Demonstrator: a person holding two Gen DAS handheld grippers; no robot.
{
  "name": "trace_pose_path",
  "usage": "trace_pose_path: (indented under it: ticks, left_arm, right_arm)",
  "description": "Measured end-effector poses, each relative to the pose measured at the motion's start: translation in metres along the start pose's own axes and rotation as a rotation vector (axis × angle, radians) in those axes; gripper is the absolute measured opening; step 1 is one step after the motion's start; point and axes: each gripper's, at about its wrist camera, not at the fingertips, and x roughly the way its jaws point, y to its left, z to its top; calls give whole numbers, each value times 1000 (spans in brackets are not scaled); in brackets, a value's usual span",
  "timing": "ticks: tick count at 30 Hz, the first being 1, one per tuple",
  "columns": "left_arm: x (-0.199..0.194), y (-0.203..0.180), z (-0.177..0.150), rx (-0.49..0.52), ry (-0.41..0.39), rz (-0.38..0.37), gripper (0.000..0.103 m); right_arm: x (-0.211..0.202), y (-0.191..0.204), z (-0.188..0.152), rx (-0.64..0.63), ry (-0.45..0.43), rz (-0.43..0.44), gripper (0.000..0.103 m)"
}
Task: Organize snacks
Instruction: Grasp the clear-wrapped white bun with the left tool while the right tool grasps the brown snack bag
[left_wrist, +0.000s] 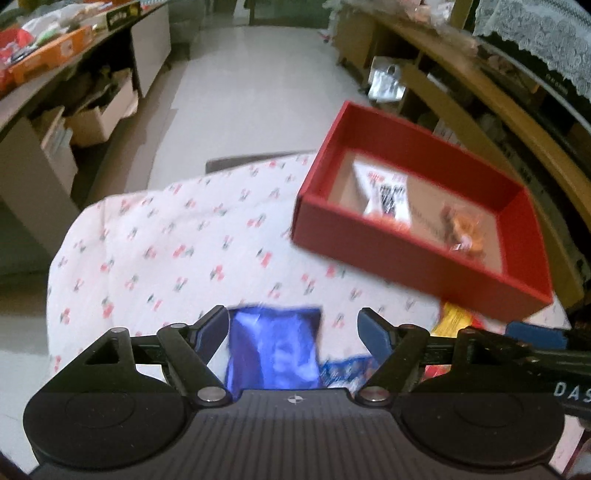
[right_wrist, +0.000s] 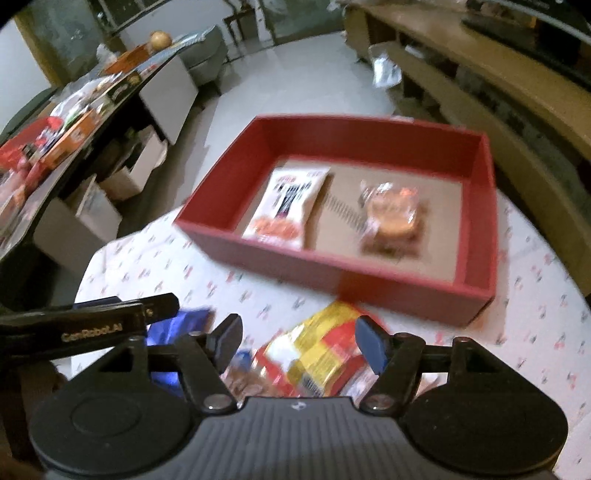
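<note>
Open red cardboard box (right_wrist: 476, 229) on the bench holds two snack packets; blue foil packet (left_wrist: 273, 350) and yellow-red packet (right_wrist: 317, 350) remain outside, both grippers' fingers apart.

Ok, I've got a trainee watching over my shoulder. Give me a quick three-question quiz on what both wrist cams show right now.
1. True or false: the red box already holds two snack packs.
2. Which pack lies between the open fingers of the left gripper?
A. blue pack
B. white pack
C. orange pack
3. Fill in: the right gripper is open over a yellow and red pack that lies on the ____ tablecloth, outside the box.

Key: 1 true; 2 A; 3 floral.
</note>
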Motion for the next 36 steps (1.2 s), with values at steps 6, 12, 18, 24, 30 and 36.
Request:
trace_pose_path:
  ticks: [6,12,18,24,30,36]
  left_arm:
    - [-13,23,-23,-41,27,10,83]
    - [-47,49,-54,-127,17,9,84]
    - [-46,37,-83,-14,72,16,86]
    - [-25,29,-91,46,117,26,87]
    - [-12,16,-106,130,181,69,68]
    - [-25,30,-110,76,175,28,65]
  right_arm:
    - [-5,6,-18,-9,16,15,68]
    - [-9,31,-36,-100,42,60,68]
    - [-14,34,-46,-112,48,68,68]
    - [-17,27,-56,-88,70,65,68]
    - [-23,16,-69,20,100,90,68]
    - [-9,27,-76,126,132,79,69]
